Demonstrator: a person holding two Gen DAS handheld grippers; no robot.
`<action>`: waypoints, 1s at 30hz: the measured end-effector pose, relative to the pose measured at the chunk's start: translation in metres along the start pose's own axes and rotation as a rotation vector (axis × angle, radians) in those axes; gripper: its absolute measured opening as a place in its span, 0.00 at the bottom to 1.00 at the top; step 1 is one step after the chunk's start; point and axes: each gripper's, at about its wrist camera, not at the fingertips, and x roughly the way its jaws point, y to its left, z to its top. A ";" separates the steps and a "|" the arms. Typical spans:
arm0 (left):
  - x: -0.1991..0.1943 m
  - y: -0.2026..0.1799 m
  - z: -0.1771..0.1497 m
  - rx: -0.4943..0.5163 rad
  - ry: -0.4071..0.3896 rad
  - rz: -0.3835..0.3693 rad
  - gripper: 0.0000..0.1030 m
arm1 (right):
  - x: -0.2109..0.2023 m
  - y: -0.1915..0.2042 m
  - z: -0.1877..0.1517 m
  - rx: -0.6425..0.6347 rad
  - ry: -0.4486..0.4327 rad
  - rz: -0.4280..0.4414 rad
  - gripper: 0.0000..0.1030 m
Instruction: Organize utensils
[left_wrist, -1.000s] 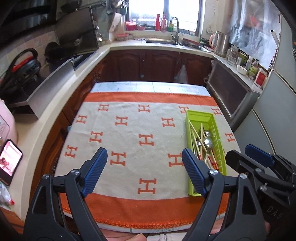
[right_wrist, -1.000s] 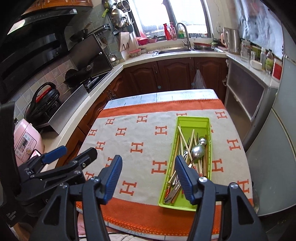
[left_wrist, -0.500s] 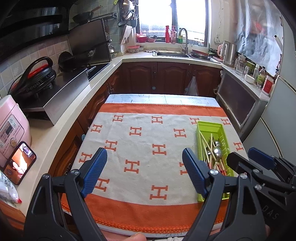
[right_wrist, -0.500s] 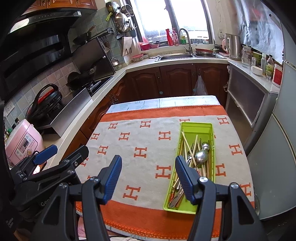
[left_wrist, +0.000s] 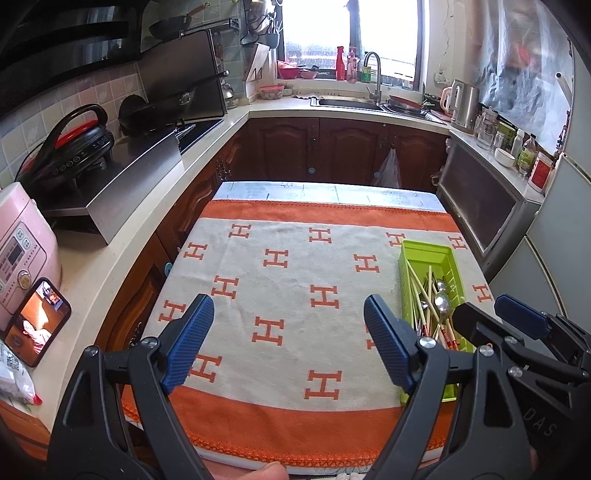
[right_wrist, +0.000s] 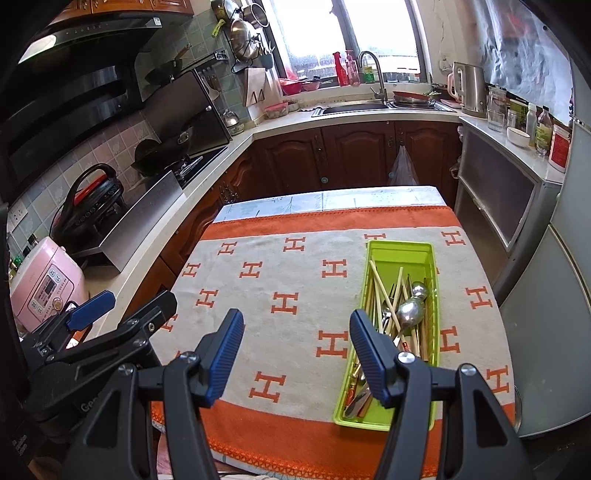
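Both tongs have risen and drawn back from the bench since a second ago, so more of the kitchen shows. Left tongs and right tongs hang released, jaws wide, holding nothing, above the near edge. A green tray of chopsticks and spoons lies by the right edge, on the orange-bordered cloth.

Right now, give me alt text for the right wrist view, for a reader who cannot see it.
A green tray holding chopsticks and metal spoons sits on the right side of an orange and cream cloth covering a kitchen table. The open right gripper hovers above the table's near edge, empty, with the left gripper beside it at lower left.
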 end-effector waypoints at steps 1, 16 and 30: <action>0.001 0.000 0.000 -0.001 0.002 0.000 0.79 | 0.001 0.000 0.000 0.000 0.002 0.000 0.58; 0.016 0.010 0.000 -0.023 0.028 -0.004 0.79 | 0.012 0.006 0.002 -0.006 0.023 -0.003 0.58; 0.019 0.013 -0.002 -0.027 0.033 -0.002 0.79 | 0.016 0.010 0.002 -0.010 0.035 -0.003 0.58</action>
